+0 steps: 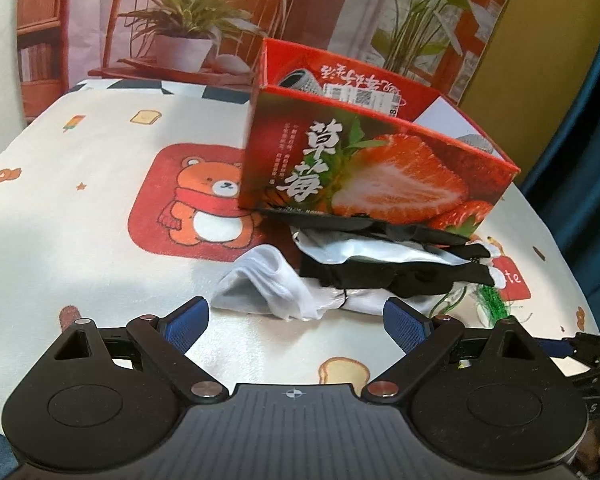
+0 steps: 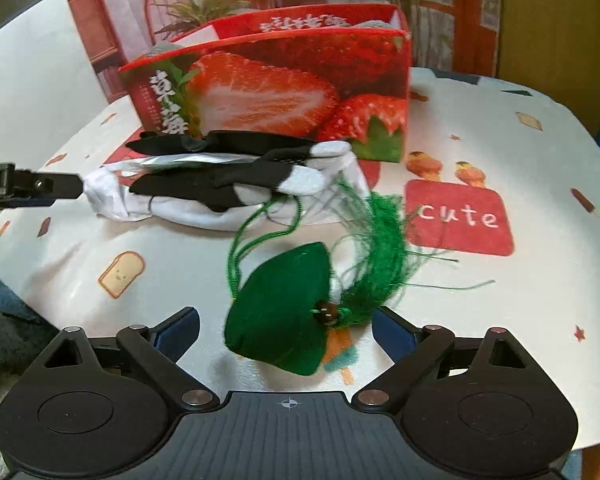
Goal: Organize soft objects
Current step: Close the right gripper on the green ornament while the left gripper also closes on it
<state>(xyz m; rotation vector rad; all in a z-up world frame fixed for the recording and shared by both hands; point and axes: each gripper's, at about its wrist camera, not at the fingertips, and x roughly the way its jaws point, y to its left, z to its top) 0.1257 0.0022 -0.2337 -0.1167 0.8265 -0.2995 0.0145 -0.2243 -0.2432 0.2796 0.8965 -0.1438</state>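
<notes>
Both claws stand wide open, empty: the right claw (image 2: 286, 330) around a green tasselled sachet (image 2: 280, 312), the left claw (image 1: 296, 318) before white and black socks (image 1: 356, 272) mid-worktop (image 1: 80, 208). Beyond, a strawberry box (image 1: 364, 168); at the far edge, a plant-and-chair backdrop (image 1: 188, 20).

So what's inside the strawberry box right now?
Inside the strawberry box a grey rolled item pokes up at the back and another grey piece shows near the front wall. The walls hide the bottom of the box.
</notes>
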